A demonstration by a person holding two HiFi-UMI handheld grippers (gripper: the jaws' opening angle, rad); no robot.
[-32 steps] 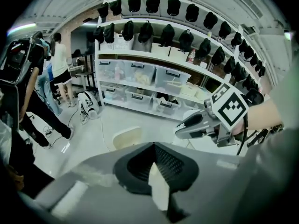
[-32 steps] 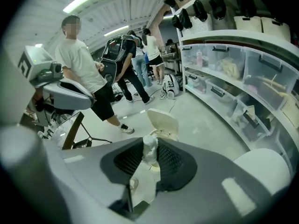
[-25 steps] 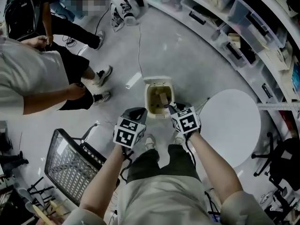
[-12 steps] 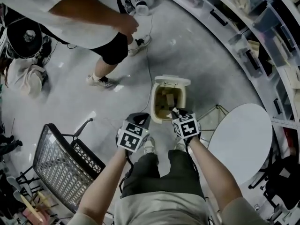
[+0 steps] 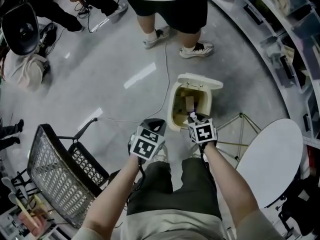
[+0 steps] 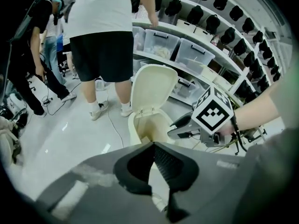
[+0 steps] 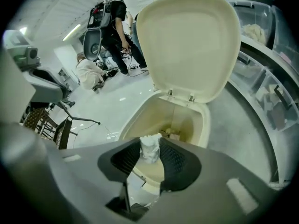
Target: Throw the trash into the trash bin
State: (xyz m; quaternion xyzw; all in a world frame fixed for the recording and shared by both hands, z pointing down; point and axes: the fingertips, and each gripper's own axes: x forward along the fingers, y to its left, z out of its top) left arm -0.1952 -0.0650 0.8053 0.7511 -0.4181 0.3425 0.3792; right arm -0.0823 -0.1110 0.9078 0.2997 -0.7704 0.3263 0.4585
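A cream trash bin (image 5: 176,115) stands on the floor with its lid (image 5: 201,81) swung up, and some scraps lie inside. My right gripper (image 5: 193,117) hangs over the bin's near rim. Its jaws have just been opening, and a crumpled white wad of trash (image 7: 150,148) still sits between the pads, which touch it on both sides. In the right gripper view the bin's mouth (image 7: 140,113) lies straight beyond the wad. My left gripper (image 5: 156,125) hovers just left of the bin. Its fingertips meet with nothing between them, as the left gripper view (image 6: 153,146) shows.
A black wire basket (image 5: 60,176) stands at the lower left, and a round white table (image 5: 272,159) with thin stand legs (image 5: 240,129) at the right. A person's feet (image 5: 196,49) are planted just beyond the bin. A cable (image 5: 165,79) runs across the floor. Shelves (image 5: 280,39) curve along the right.
Both grippers have sunk closer to the bin, the right one now over its near rim. The bystander in the white shirt has walked across and stands just beyond the bin.
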